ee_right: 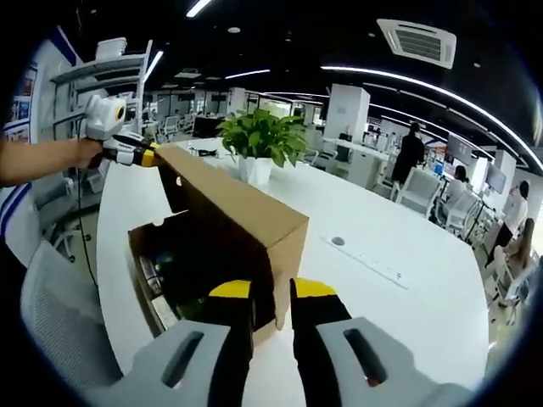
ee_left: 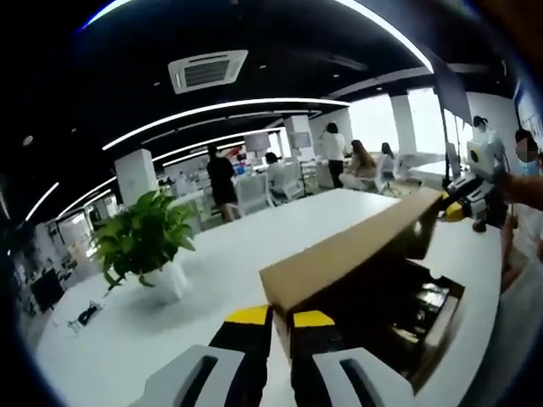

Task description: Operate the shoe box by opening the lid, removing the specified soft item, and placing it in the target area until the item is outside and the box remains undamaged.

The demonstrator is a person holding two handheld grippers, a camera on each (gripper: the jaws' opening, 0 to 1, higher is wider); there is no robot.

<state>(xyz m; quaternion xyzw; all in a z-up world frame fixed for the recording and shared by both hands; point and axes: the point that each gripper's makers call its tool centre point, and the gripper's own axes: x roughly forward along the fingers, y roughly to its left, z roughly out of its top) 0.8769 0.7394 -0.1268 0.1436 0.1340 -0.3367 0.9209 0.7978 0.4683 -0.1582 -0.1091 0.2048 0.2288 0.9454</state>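
A brown cardboard lid [ee_left: 356,250] is raised above the open shoe box [ee_left: 441,326]; dark items lie inside the box, too dim to tell apart. In the left gripper view my left gripper [ee_left: 281,319] is shut on the lid's near end, its yellow-tipped jaws on either side of the edge. My right gripper [ee_left: 454,208] grips the far end. In the right gripper view my right gripper [ee_right: 271,290] is shut on the near corner of the lid [ee_right: 237,203], with the box [ee_right: 157,254] below. A hand holds my left gripper [ee_right: 140,155] at the lid's far end.
The box sits on a long white table [ee_right: 399,254] near its edge. A potted green plant [ee_left: 144,242] stands further along the table. A grey chair [ee_right: 59,331] is beside the box. Several people stand and sit at desks [ee_left: 280,178] in the background.
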